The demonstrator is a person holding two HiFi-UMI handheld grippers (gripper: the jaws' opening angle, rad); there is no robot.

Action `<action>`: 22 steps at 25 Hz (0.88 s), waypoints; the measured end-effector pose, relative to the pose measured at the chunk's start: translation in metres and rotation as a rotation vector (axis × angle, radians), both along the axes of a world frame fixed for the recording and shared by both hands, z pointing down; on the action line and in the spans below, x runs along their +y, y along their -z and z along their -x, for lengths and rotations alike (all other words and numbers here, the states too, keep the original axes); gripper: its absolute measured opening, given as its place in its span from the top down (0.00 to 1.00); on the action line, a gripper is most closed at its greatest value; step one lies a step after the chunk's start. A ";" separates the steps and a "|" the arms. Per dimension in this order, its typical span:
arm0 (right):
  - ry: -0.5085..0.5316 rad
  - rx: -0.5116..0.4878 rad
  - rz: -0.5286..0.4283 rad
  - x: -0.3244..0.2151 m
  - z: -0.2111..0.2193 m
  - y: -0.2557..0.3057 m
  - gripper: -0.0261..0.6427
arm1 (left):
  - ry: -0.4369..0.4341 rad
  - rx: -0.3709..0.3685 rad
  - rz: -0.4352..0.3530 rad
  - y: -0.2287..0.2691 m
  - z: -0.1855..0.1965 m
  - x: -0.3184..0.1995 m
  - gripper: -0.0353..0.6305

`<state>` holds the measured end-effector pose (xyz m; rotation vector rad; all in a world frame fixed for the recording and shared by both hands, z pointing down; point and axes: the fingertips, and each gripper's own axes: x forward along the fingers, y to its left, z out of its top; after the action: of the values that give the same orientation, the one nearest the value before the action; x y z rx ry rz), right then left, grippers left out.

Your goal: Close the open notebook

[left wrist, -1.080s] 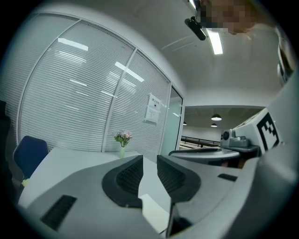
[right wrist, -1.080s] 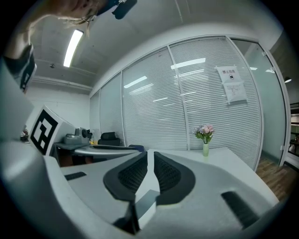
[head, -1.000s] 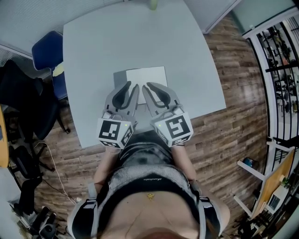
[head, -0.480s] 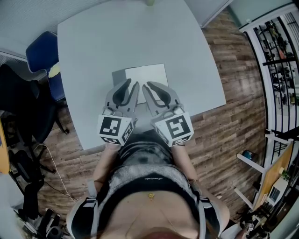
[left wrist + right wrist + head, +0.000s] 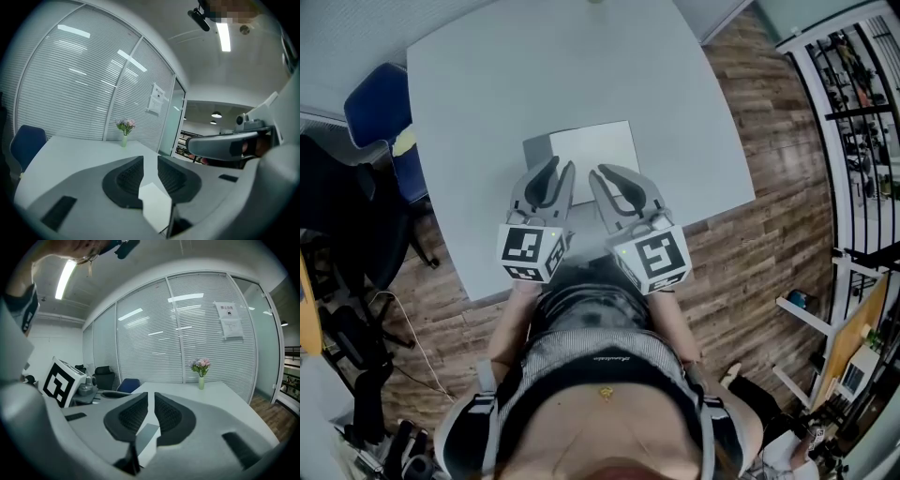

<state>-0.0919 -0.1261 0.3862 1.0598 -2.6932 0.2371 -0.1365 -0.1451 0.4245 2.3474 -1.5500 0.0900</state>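
Head view: notebook (image 5: 592, 145) flat on worktop (image 5: 487, 94), near front edge, midway along. Left hand-held gripper (image 5: 560, 167) and right hand-held gripper (image 5: 602, 172) side by side over notebook's near side. Both released: jaws narrowly apart, nothing clamped.

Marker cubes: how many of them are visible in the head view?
2. One cube is on the back of the left gripper, at the picture's left. The other cube is on the back of the right gripper, beside it. None seems hidden.
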 end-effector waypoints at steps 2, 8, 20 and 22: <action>0.002 0.007 0.007 0.000 0.001 -0.003 0.89 | 0.011 -0.007 0.015 -0.007 0.004 0.000 0.85; 0.009 0.019 0.041 0.002 0.006 -0.009 0.89 | 0.037 -0.030 0.060 -0.031 0.013 0.000 0.85; 0.009 0.030 0.078 0.003 0.007 -0.020 0.89 | 0.056 -0.076 0.171 -0.085 0.026 -0.003 0.85; 0.005 0.031 0.083 0.002 0.007 -0.021 0.89 | 0.057 -0.081 0.191 -0.094 0.029 -0.004 0.85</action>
<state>-0.0991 -0.1246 0.4072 1.0236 -2.6338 0.3253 -0.1657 -0.1493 0.5180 2.1743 -1.5698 0.3091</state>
